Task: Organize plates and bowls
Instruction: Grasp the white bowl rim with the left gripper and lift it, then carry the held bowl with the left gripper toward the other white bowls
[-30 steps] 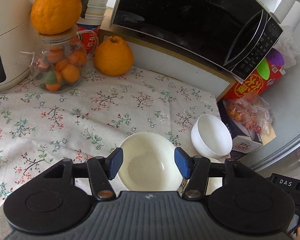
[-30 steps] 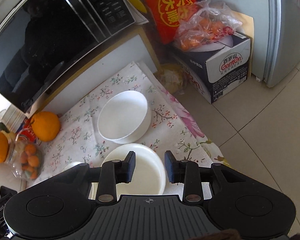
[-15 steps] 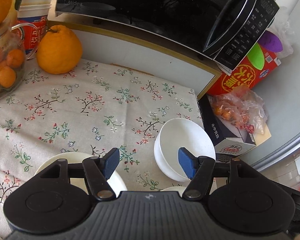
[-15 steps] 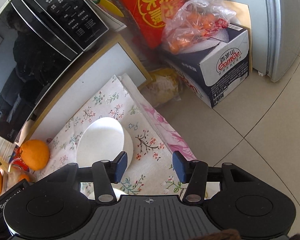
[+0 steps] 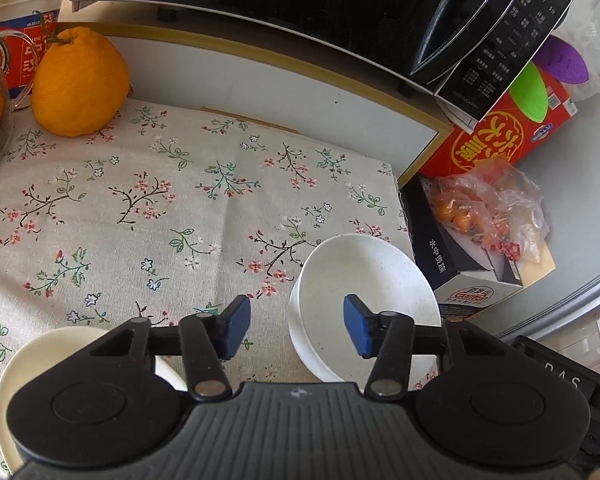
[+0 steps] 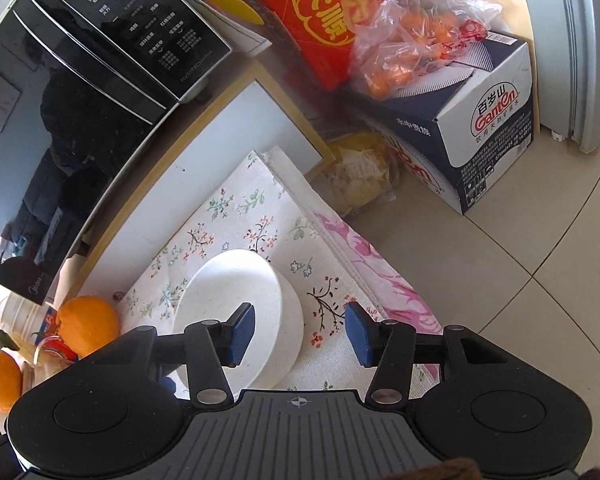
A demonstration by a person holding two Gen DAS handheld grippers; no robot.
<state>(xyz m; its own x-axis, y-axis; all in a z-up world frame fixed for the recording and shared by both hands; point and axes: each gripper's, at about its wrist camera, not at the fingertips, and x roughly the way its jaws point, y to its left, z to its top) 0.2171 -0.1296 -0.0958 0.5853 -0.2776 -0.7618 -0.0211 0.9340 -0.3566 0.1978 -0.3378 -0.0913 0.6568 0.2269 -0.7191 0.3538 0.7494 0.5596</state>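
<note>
A white bowl (image 5: 360, 280) stands on the floral tablecloth (image 5: 160, 208) near its right edge. My left gripper (image 5: 296, 330) is open, its jaws either side of the bowl's left rim. A cream bowl (image 5: 60, 344) sits at the lower left, partly hidden by the gripper body. In the right wrist view the same white bowl (image 6: 236, 304) lies low left of centre. My right gripper (image 6: 300, 332) is open, its jaws either side of the bowl's right rim, holding nothing.
A black microwave (image 5: 300, 8) sits on a shelf behind the table. A large orange (image 5: 80, 80) and a glass jar stand at the back left. A carton (image 6: 480, 132) with a bag of oranges (image 6: 412, 40) and a red box (image 5: 500, 132) stand on the floor at the right.
Both grippers have shifted right, from over the cream bowls to the white bowl. The right gripper has opened wider. The white bowl has not moved.
</note>
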